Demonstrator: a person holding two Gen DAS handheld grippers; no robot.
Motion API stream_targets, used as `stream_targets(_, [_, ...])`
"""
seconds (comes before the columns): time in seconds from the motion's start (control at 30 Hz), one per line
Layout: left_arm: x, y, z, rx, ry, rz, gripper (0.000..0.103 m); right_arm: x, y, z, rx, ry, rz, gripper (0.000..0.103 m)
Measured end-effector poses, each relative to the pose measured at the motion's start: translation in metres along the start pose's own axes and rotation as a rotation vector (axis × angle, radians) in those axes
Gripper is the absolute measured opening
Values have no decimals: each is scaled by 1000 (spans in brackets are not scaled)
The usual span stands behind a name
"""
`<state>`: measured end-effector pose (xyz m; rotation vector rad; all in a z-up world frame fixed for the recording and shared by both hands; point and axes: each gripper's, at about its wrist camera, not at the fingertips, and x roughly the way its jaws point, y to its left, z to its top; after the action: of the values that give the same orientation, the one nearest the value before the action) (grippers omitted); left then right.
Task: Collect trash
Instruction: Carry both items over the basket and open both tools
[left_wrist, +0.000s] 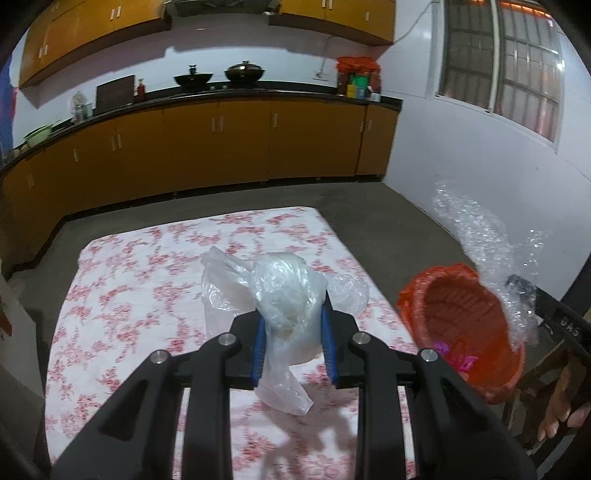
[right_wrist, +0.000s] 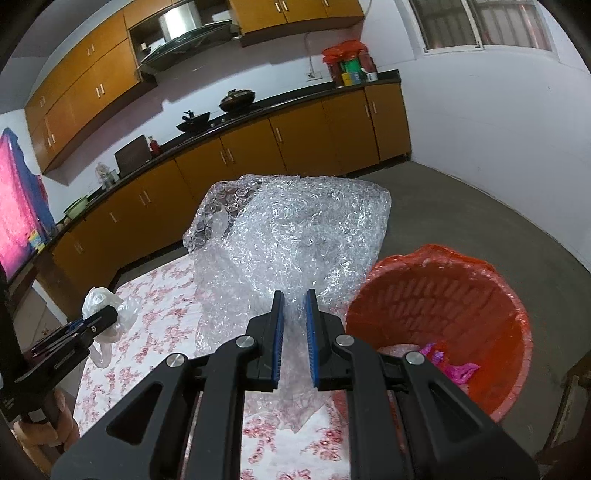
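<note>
My left gripper (left_wrist: 292, 314) is shut on a crumpled clear plastic bag (left_wrist: 284, 291) and holds it above the floral tablecloth (left_wrist: 122, 295). My right gripper (right_wrist: 294, 299) is shut on a large sheet of bubble wrap (right_wrist: 295, 229), held up beside the orange trash bin (right_wrist: 491, 291) at the table's right edge. The bin is lined with an orange bag and holds pink wrappers (right_wrist: 454, 369). In the left wrist view the bin (left_wrist: 443, 295) is at the right with the bubble wrap (left_wrist: 480, 236) above it. The left gripper and its bag (right_wrist: 107, 306) show at the left of the right wrist view.
A kitchen counter with orange cabinets (left_wrist: 221, 147) runs along the far wall, with woks (left_wrist: 243, 72) on it. Grey floor (left_wrist: 406, 229) lies between table and wall. A wooden chair (left_wrist: 546, 373) stands by the bin at the right.
</note>
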<state>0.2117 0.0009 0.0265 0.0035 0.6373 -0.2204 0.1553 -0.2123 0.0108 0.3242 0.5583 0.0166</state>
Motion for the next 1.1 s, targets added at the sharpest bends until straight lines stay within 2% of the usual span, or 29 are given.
stream_targets(0.33, [6, -37, 0, 42, 8, -72, 26, -9, -24, -5, 32, -4, -44, 12])
stream_targets(0.63, [18, -79, -2, 71, 26, -176, 26, -20, -56, -7, 72, -18, -111, 12])
stream_targets(0.87, [39, -121, -8, 103, 58, -260, 26, -26, -81, -12, 85, -22, -202, 12])
stream_targets(1.1, [68, -161, -20, 138, 104, -331, 27, -20, -109, -18, 149, 9, -236, 12])
